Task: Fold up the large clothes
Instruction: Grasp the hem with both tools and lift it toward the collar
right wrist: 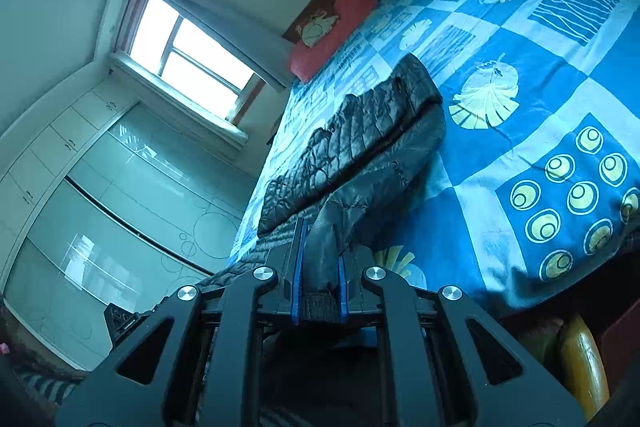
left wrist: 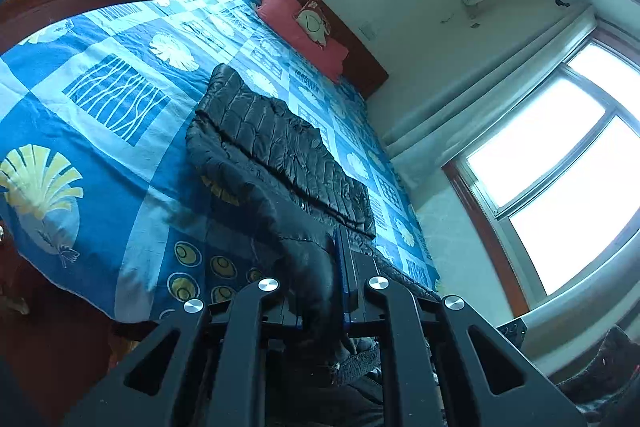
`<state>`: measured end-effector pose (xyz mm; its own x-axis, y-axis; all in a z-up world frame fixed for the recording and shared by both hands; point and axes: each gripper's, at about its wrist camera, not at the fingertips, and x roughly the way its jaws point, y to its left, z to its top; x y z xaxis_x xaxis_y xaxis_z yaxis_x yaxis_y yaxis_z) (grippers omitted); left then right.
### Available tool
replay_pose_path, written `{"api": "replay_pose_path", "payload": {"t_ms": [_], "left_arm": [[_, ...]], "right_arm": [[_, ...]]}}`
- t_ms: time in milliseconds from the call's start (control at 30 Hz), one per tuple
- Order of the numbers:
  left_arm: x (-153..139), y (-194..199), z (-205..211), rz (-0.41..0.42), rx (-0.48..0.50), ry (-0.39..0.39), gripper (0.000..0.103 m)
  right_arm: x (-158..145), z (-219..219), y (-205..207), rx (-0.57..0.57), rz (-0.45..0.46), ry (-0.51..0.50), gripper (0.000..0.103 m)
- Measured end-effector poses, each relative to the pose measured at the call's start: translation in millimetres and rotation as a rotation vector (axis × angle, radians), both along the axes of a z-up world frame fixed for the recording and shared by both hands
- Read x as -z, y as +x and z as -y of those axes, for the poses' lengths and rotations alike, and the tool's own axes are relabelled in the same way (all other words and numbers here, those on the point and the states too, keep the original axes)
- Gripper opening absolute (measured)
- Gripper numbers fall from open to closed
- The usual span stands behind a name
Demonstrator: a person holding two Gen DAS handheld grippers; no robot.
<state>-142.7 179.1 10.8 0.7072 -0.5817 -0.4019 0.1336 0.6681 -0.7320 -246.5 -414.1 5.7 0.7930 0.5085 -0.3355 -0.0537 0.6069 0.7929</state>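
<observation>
While both tongs are clamping the black jacket [left wrist: 272, 131], you are lifting its near end off the bed [left wrist: 100, 99].

You are pinching one dark corner of fabric in the left tongs [left wrist: 340, 267], whose jaws are nearly closed on it, and the ribbed cuff and sleeve end in the right tongs [right wrist: 320, 267], likewise closed on cloth. Ahead of both tongs the rest of the quilted jacket is lying stretched along the blue patterned bedspread [right wrist: 540, 47], reaching toward the red pillow [right wrist: 340, 27]. Gripping two spaced points is probably keeping the edge taut, so the near part can be carried forward over the far part as one even fold.
</observation>
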Motion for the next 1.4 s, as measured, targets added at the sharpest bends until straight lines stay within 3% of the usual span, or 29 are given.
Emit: {"api": "replay_pose_path", "payload": {"t_ms": [167,367,633,800,1067,1233,1400], "left_arm": [[-6.8,9.8,-7.1,0.034,0.005,-0.012,0.012],[-11.5,63.5,-10.1,0.037,0.042,-0.065,0.012],[-27.7,168.3,3.5,0.108,0.058,-0.005,0.012],[-14.7,249.5,7.6,0.069,0.031,0.020,0.012],[42.5,381.4,19.9,-0.073,-0.015,0.086,0.012],[79.1,430.6,26.4,-0.134,-0.044,0.138,0.012],[115.6,459.5,32.3,-0.207,-0.048,0.184,0.012]], "right_arm": [[-11.5,-4.2,6.3,-0.014,0.067,0.006,0.013],[-13.2,0.9,63.9,-0.049,0.104,0.063,0.013],[-28.6,4.0,197.2,-0.085,0.137,0.078,0.013],[-22.4,5.5,289.0,-0.070,0.113,0.081,0.013],[31.5,5.5,416.9,-0.026,-0.032,0.091,0.014],[79.8,8.7,477.2,0.017,-0.138,0.084,0.015],[131.5,5.7,507.0,0.042,-0.247,0.031,0.015]]}}
